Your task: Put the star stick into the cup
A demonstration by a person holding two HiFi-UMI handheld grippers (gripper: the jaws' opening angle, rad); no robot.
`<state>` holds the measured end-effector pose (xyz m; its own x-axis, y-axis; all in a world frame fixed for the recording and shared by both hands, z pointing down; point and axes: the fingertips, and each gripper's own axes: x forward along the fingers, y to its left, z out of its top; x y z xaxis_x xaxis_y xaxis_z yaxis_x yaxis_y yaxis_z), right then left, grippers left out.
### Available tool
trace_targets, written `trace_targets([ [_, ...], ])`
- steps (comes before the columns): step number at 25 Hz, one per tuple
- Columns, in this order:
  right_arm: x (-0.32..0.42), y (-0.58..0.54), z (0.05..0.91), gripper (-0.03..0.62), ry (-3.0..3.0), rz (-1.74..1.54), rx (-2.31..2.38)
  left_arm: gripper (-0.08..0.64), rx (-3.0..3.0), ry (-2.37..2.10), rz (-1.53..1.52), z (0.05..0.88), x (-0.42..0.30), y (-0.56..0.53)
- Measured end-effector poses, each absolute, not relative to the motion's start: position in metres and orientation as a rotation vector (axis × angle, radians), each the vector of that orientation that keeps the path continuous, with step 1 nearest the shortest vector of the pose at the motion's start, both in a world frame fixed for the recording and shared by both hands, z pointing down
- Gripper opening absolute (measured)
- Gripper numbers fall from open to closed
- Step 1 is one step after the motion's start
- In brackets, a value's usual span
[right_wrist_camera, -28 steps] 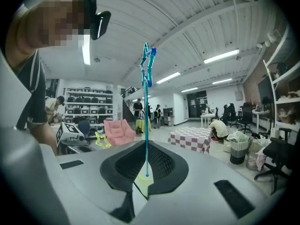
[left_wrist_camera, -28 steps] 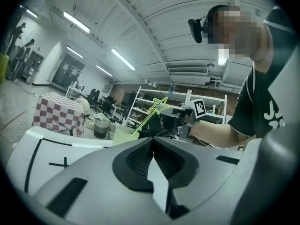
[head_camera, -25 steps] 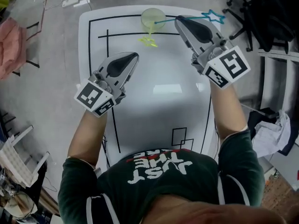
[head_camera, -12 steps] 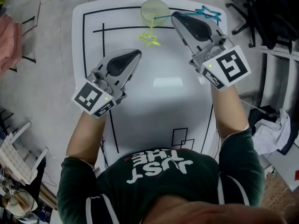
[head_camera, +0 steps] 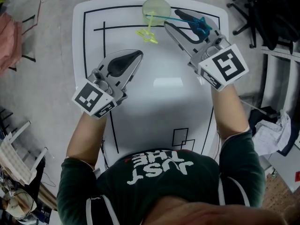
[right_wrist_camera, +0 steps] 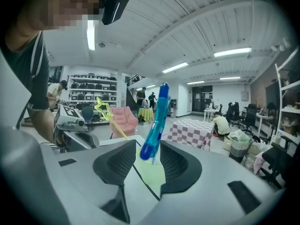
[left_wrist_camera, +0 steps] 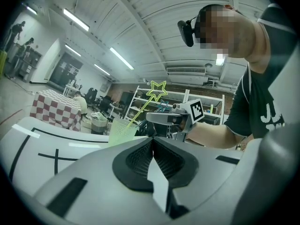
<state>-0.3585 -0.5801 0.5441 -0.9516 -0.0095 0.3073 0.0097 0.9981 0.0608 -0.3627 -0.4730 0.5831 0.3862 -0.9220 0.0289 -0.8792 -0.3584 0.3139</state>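
The white table (head_camera: 154, 102) with its black lines lies in front of you, and both grippers are over it. Your left gripper (head_camera: 139, 54) (left_wrist_camera: 152, 144) hovers near the middle with its jaws pressed together and nothing between them. Your right gripper (head_camera: 171, 18) (right_wrist_camera: 147, 146) is at the far edge, just beside the pale green cup (head_camera: 156, 6) (left_wrist_camera: 122, 132) (right_wrist_camera: 152, 175); its jaws stand apart. The blue star stick (head_camera: 187, 21) (right_wrist_camera: 154, 121) runs along the gap between those jaws, pinched by neither pad. Its thin end reaches into the cup and its star end lies back over the gripper body. A yellow star stick (head_camera: 147, 32) (left_wrist_camera: 157, 90) (right_wrist_camera: 105, 109) already leans out of the cup towards you.

Half a second ago your right jaws were clamped on the blue stick, and its star stuck out past the gripper's outer side. Since then they have been opening, and the stick now rests loose between them. Your left gripper has kept its place.
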Motion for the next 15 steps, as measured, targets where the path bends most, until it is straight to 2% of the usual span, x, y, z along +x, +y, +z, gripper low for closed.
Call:
trace_targets([
  [15, -0.3511, -0.5804, 0.5506, 0.195, -2.808, -0.070, 0.026, 0.012, 2.370, -1.582, -0.237, 0.5800, -0.3602, -0.4700],
])
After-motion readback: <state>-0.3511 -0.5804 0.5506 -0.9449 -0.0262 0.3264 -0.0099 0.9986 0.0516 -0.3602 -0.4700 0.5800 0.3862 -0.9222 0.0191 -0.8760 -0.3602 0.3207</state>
